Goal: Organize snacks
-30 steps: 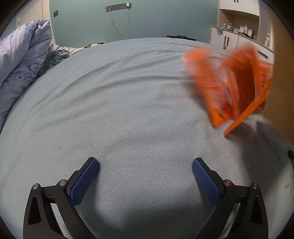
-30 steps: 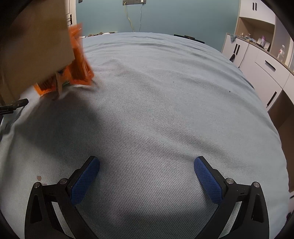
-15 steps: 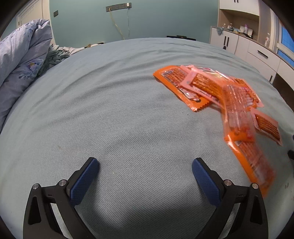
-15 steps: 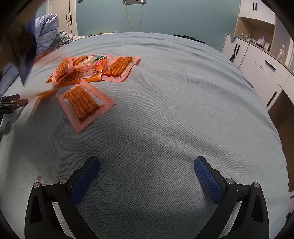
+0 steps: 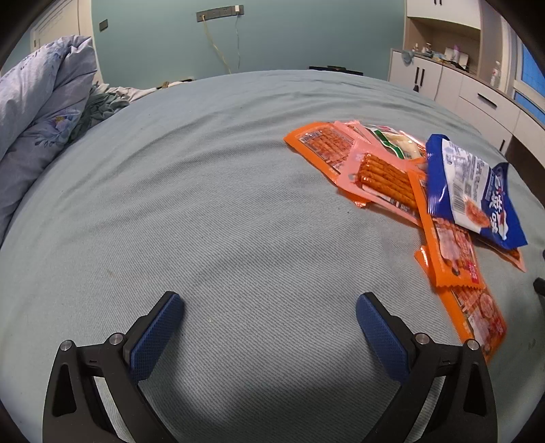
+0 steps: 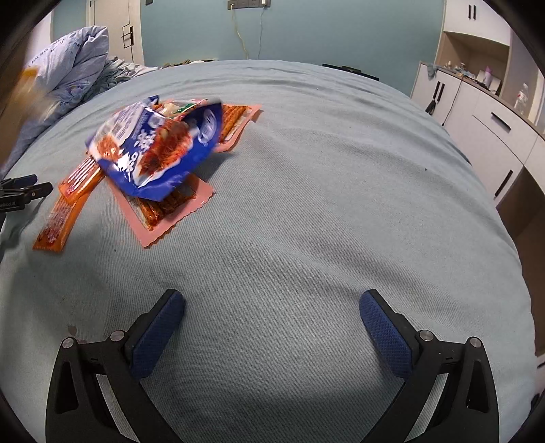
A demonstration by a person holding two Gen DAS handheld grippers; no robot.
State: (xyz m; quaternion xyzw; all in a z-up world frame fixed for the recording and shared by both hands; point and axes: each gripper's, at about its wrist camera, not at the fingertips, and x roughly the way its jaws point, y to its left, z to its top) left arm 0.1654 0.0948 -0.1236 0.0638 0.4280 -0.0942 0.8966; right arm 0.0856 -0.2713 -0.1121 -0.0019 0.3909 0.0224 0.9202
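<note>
Mostly orange snack packets (image 5: 381, 173) heaped, blue bag (image 6: 156, 146) on top, blurred

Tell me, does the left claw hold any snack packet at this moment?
No, the left claw is open over bare bedsheet, and the packets lie apart.

This is a bedroom in someone's home. A wide bed (image 5: 204, 204) with a pale blue-grey cover fills most of the room, and a rumpled lilac floral duvet (image 5: 41, 112) is heaped at its far left corner. Behind it the wall (image 5: 272, 37) is painted teal, with a socket strip (image 5: 216, 13) and two thin cables hanging down. Along the right side stand white cabinets with drawers (image 6: 490, 119), small bottles and clutter on top, and a window (image 5: 531, 61) showing blue.
</note>
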